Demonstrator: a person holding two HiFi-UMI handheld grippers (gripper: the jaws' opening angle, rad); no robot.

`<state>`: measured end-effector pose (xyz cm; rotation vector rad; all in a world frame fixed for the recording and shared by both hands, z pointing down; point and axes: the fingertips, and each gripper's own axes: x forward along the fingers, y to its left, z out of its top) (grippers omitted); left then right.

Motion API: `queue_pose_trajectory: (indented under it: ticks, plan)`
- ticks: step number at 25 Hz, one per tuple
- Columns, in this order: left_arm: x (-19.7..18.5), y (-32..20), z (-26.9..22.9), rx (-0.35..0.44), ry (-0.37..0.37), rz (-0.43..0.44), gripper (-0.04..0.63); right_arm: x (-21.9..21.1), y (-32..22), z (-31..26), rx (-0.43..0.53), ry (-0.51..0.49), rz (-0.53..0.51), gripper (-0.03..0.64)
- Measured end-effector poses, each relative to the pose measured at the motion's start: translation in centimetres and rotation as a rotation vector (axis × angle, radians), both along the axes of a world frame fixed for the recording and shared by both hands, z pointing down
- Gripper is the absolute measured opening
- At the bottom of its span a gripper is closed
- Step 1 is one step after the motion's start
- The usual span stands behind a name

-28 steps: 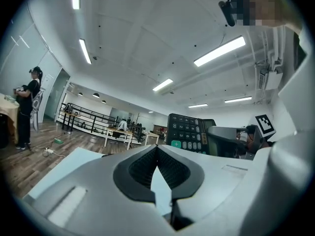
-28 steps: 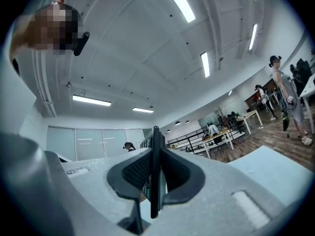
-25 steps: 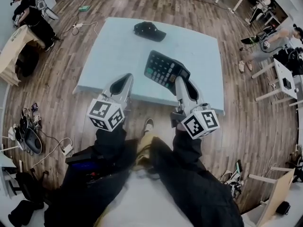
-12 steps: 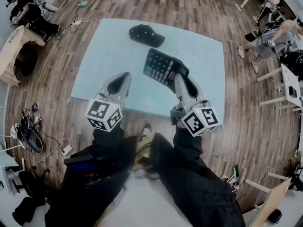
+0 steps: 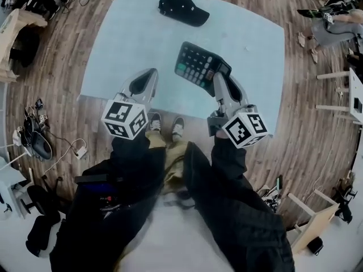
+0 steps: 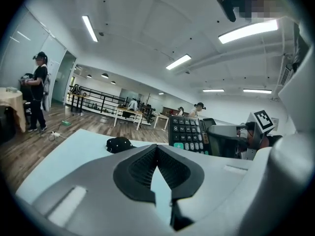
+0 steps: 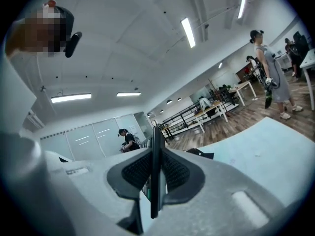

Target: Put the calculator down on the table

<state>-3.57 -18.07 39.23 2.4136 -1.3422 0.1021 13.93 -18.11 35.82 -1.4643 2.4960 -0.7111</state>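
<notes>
A pale blue table [image 5: 113,50] is standing on a wood floor [image 5: 51,95], its near edge running just beneath both claws. The right gripper [image 5: 218,77] is clamping the calculator [image 5: 198,66] by its near end, and the body is jutting ahead and left of the jaws, tilted over bare tabletop. The left gripper [image 5: 147,75] is hanging alongside, jaws together and empty. A black cap [image 5: 182,10] is lying well ahead, near the far edge.

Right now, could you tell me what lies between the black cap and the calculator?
Nothing: in the head view, only bare table shows between the cap and the calculator.
</notes>
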Motion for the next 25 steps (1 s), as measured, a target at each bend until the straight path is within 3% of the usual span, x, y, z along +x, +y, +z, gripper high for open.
queue_pose_trajectory:
  ticks: [11, 25]
  plan:
    - [0.7, -3.4, 9.8, -0.182, -0.014, 0.080, -0.005, -0.8, -1.3, 10.9, -0.256, -0.044, 0.061, 0.054]
    - [1.0, -1.7, 21.8, -0.427, -0.060, 0.116, -0.005, -2.6, -1.0, 24.3, -0.533, -0.074, 0.021, 0.054]
